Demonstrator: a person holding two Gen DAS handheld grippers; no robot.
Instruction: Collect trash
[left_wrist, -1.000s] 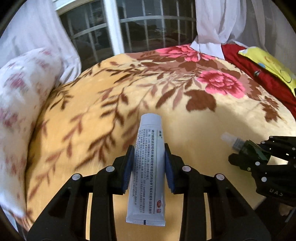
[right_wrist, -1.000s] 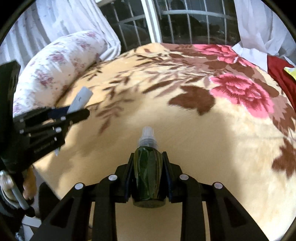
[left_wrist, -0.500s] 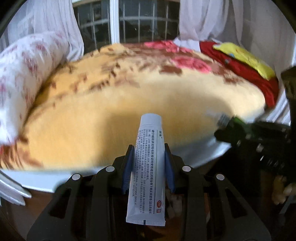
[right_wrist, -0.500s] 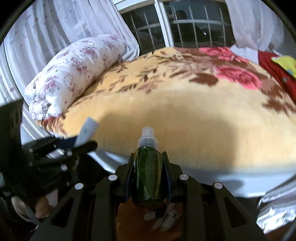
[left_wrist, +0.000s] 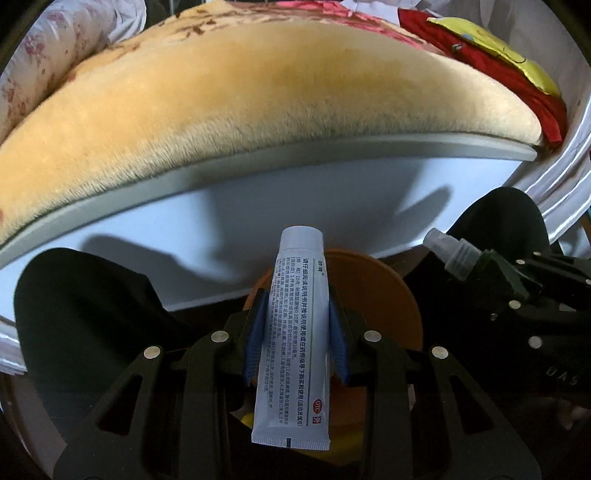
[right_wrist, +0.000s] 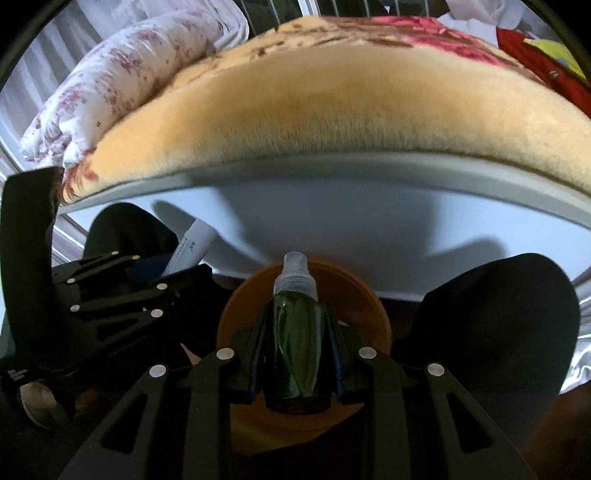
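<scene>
Both loads hung over the round orange plastic bin (right_wrist: 373, 314) at lower centre: left gripper (left_wrist: 297, 332) clamped the white printed ointment tube (left_wrist: 297, 325), right gripper (right_wrist: 297, 354) clamped the dark green spray bottle (right_wrist: 297, 343); next move likely called for releasing both.

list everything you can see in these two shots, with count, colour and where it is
ointment tube: 1, white with print, clamped in the left gripper
spray bottle: 1, dark green with clear cap, clamped in the right gripper
bin: 1, orange, round, on the floor below both grippers
blanket: 1, tan with floral print, covering the bed
bed frame: 1, white, under the blanket
pillow: 1, white with pink flowers, far left of bed
red cloth: 1, far right of bed
yellow item: 1, on the red cloth
person's legs: 2, dark, either side of the bin
</scene>
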